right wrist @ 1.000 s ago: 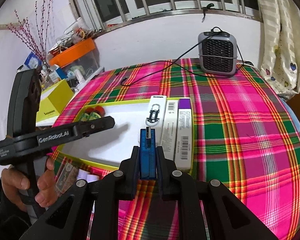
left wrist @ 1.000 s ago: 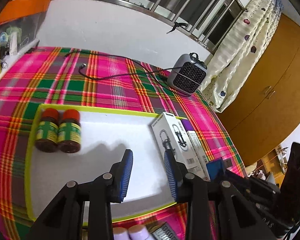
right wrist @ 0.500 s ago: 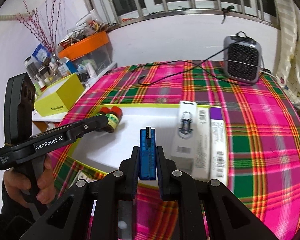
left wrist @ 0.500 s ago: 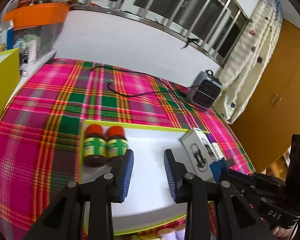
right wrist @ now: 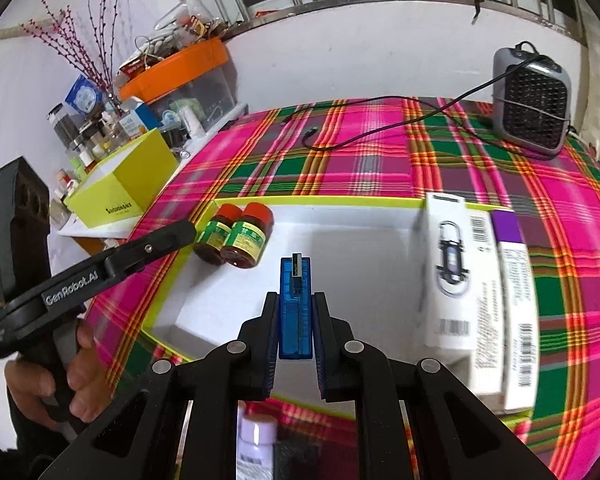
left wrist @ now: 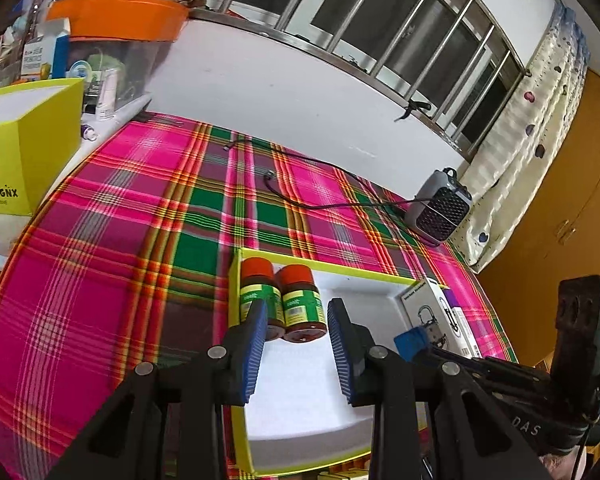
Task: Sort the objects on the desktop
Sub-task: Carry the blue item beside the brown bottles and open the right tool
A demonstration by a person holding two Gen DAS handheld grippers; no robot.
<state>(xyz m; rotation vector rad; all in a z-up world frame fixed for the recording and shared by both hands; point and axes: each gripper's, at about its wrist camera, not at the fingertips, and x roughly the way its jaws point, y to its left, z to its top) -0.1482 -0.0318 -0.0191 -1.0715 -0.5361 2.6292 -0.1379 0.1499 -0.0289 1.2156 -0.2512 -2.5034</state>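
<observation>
Your right gripper (right wrist: 296, 344): clamped on blue USB adapter (right wrist: 296, 312), above the tray (right wrist: 340, 201). Your left gripper (left wrist: 296, 344): parted, empty; two red-capped bottles (left wrist: 282, 300) just ahead.

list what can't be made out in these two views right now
- Purple-capped bottle, right wrist view: label hidden behind the right gripper and cut by the bottom edge.
- Purple box, right wrist view: small print blurred; largely hidden behind the white carabiner box in the left wrist view.
- Blue USB stick: its sides are covered by the gripper pads.
- Jars, left wrist view: label text too small.
</observation>
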